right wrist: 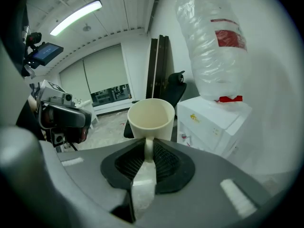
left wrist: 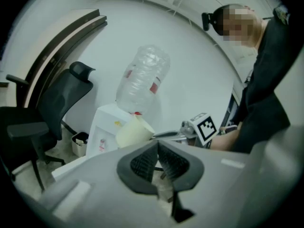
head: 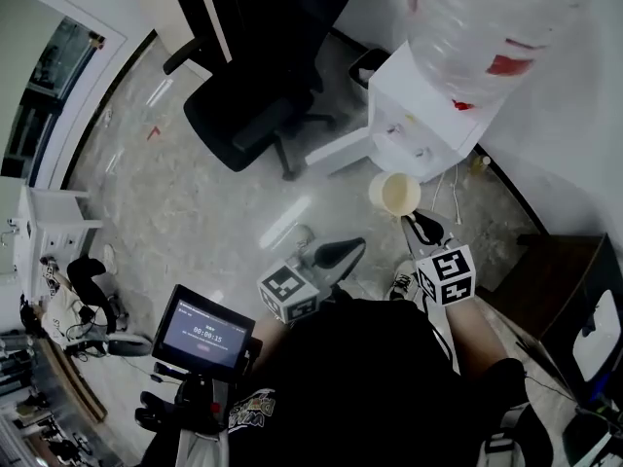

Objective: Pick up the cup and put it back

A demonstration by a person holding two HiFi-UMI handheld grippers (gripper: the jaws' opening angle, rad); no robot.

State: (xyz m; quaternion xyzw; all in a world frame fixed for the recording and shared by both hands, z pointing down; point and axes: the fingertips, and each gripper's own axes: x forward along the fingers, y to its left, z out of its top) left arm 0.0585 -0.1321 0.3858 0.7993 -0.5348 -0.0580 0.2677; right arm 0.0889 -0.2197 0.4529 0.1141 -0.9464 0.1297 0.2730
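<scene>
Cup [head: 394, 194]: cream, upright, right of centre in the head view, near the lower edge of the white water dispenser [head: 428, 105]. Its handle was clamped by the right gripper [right wrist: 147, 151]. Left gripper [left wrist: 158, 151]: jaws closed together, empty. Office chair [head: 263, 76] stood upper centre; bare floor [head: 195, 212] lay open left of the cup.

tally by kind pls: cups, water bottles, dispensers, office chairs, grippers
cream ceramic cup: 1
clear plastic water bottle: 1
white water dispenser: 1
black office chair: 1
two-jaw grippers: 2 (left gripper, right gripper)
total: 6
</scene>
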